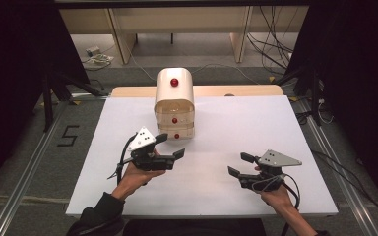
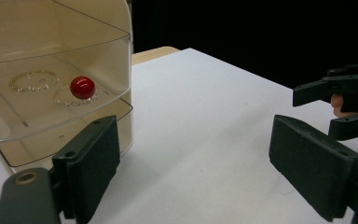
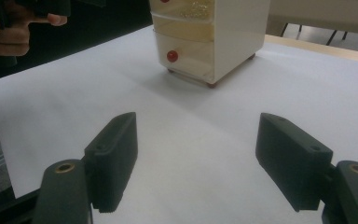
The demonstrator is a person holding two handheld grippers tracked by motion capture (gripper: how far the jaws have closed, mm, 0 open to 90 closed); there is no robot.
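Jaws on your left gripper (image 1: 169, 145) stand spread wide with nothing between them; in the left gripper view they frame bare white table (image 2: 205, 121), the near jaw just beside the corner of the small drawer cabinet (image 1: 174, 103). No earlier view is at hand, so take them simply as open. Your right gripper (image 1: 241, 164) is likewise spread and empty, held over the table well apart from the cabinet, its jaws pointing toward the left one. Beyond your left jaws, a clear drawer (image 2: 51, 88) stands pulled out of the cabinet, with a red knob (image 2: 82, 87) on its front and beaded rings (image 2: 32, 80) lying on its floor. A lower drawer (image 3: 186, 58) with its own red knob sits closed beneath. The cabinet stands upright near the far middle of the table, its rounded top bearing another red knob (image 1: 174, 82).
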